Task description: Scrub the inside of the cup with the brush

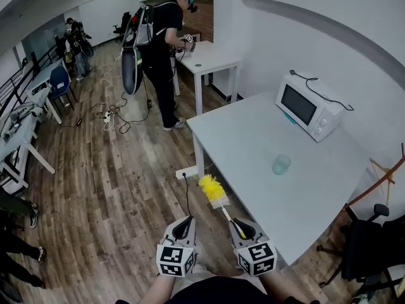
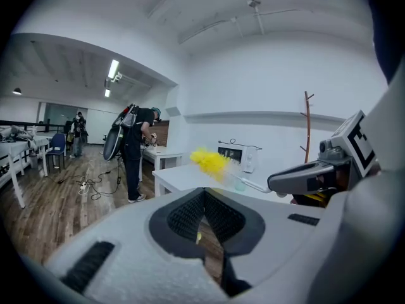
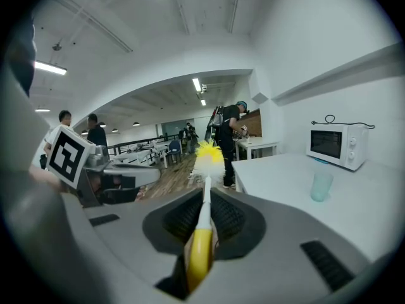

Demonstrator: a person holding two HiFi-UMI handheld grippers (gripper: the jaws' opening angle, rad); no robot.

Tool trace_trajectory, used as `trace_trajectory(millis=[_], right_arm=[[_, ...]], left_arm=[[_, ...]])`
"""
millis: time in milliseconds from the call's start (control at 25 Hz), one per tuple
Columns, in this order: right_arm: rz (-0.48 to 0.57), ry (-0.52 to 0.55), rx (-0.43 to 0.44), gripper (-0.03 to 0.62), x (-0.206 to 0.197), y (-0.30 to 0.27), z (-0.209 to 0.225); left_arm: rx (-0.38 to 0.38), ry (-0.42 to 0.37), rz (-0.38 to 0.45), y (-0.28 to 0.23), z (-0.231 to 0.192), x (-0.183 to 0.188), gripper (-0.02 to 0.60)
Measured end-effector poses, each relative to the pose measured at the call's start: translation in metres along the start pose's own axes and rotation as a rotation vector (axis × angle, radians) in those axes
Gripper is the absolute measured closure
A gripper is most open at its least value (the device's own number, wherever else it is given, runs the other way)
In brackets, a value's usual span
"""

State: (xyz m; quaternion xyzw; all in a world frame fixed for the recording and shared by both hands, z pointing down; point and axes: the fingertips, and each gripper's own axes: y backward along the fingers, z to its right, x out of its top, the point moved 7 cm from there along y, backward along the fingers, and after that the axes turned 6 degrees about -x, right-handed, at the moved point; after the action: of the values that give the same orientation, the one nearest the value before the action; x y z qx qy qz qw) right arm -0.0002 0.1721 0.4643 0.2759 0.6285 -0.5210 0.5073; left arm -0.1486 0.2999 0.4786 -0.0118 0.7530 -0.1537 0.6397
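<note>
Lower centre: left gripper and right gripper, grey shells with black ribbed pads, each bearing a white cube of black square markers; dark top at bottom edge.

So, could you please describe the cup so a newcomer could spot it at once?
Find the large white table with the white microwave on it. The cup stands alone on the bare top in front of the microwave: small, pale blue-green and see-through, unlike the boxy white appliance.
</note>
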Motion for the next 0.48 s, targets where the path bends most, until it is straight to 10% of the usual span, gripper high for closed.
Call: trace_trajectory(millis=[480], right_arm=[[-0.005,-0.041,-0.141,0.545,0.012,-0.027,-0.025]], left_arm=[[-0.146,-0.025,-0.047,-0.025,-0.053,0.001,0.563]])
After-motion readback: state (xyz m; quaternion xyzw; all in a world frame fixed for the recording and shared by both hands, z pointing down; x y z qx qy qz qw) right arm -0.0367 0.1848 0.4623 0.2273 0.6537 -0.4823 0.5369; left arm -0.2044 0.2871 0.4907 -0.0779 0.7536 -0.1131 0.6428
